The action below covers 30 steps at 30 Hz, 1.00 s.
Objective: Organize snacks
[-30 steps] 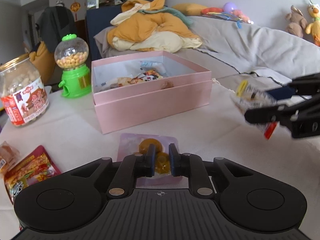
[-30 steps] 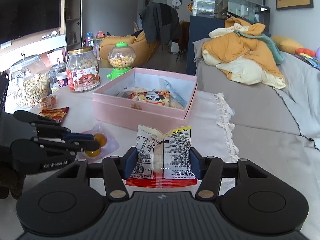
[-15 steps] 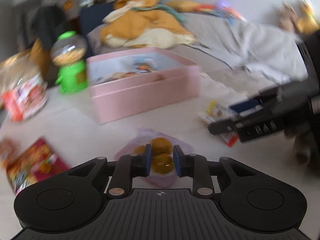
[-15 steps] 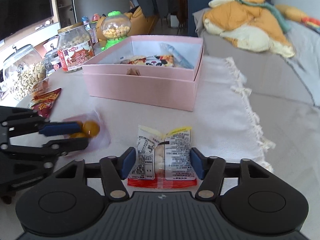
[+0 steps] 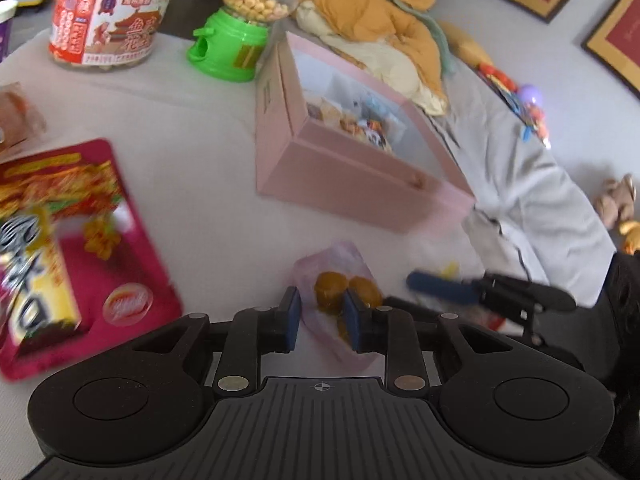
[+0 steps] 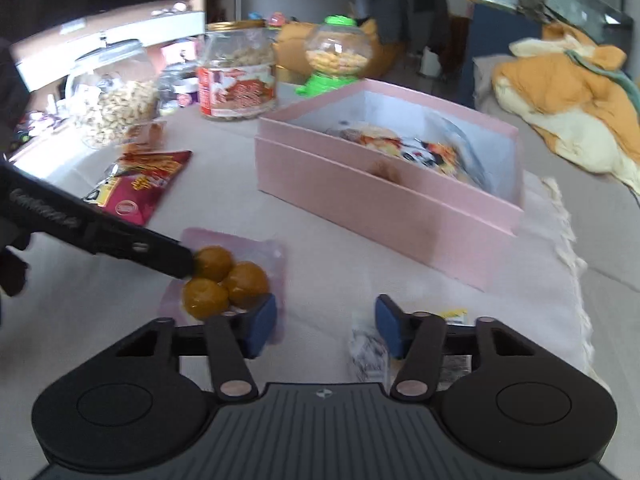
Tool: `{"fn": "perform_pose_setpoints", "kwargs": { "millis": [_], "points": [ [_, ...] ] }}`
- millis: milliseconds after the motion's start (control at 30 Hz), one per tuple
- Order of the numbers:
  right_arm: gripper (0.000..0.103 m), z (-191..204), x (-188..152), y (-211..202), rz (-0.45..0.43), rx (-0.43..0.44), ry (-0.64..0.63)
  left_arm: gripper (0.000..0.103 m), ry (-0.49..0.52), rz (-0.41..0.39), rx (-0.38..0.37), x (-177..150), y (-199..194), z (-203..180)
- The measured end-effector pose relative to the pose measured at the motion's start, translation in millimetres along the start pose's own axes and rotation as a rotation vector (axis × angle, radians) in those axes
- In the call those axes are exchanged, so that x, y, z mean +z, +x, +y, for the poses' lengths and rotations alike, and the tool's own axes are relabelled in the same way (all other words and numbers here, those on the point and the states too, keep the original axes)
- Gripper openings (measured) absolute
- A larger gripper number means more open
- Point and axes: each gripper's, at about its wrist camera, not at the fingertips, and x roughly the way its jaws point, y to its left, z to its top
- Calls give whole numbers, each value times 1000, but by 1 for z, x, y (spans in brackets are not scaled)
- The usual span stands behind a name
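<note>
On white tablecloth (image 6: 340,264), short of pink box (image 6: 384,200): yolk pouch (image 5: 340,292) between left gripper (image 5: 320,316) pads, widening, seemingly released; right gripper (image 6: 326,330) closing, straddling bare cloth, printed packet (image 6: 370,356) beside.

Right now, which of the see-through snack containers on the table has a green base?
The gumball-style dispenser, standing behind the pink box. The labelled jar beside it has a gold lid, and the peanut jar farther left has no green part.

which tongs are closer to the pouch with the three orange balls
Left. The left tongs straddle the clear pouch of orange balls, jaws opening around it. The right tongs sit just beside it, closing over bare tablecloth.
</note>
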Motion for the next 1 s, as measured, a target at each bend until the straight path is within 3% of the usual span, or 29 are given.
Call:
{"fn": "perform_pose_setpoints", "kwargs": {
  "millis": [33,167,367,433,533,600,700,767,1000],
  "points": [
    [39,-4,1,1,0,11,13,38,1,-3,-17,3,4,-1],
    [39,-19,-4,3,-21,47,55,55,34,0,-54,9,15,-9],
    [37,-25,-4,2,-28,62,78,59,48,3,-84,16,34,-18],
    [37,-22,-4,3,-30,49,65,56,87,-11,-48,18,39,-27],
    [37,-22,-4,2,-28,37,62,36,163,-9,45,17,41,-39],
    [37,-22,-3,-1,-26,5,54,36,199,-10,59,13,39,-44],
    [53,-27,-4,-14,-41,-43,74,35,246,-20,88,7,32,-52],
    [70,-33,-6,-25,-59,-63,108,35,293,-46,123,1,25,-59],
    [73,-45,-24,-32,35,-115,184,20,338,-113,110,-12,-7,-76]
  ]
}}
